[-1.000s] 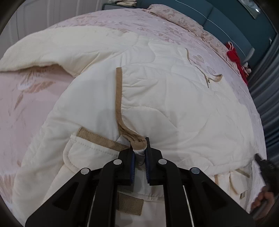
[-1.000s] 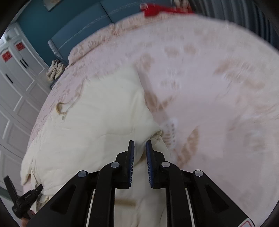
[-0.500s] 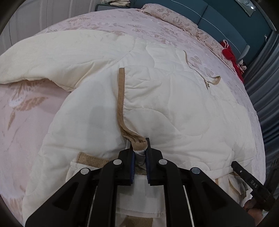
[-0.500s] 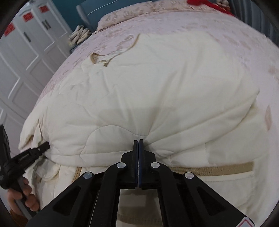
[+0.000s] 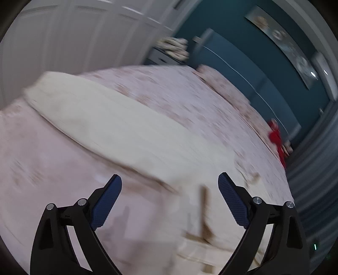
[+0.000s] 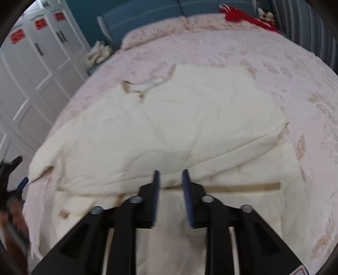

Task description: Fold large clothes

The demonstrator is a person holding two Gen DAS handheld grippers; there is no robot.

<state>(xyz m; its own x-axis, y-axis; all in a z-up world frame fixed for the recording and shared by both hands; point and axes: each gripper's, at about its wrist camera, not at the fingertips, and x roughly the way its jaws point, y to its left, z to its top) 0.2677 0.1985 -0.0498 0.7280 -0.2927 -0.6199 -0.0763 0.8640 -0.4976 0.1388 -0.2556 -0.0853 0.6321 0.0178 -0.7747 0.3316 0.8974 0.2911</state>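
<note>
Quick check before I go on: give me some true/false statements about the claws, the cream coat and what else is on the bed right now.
1. The left claw pinches the cream quilted coat. False: its jaws are opening, nothing between them.
2. The coat lies on a pink floral bedspread. True.
3. The right claw is clamped shut. False: its jaws are opening, above the coat's tan strap.
4. A red item lies near the headboard. True.
5. The wardrobe doors are black. False: white.
</note>
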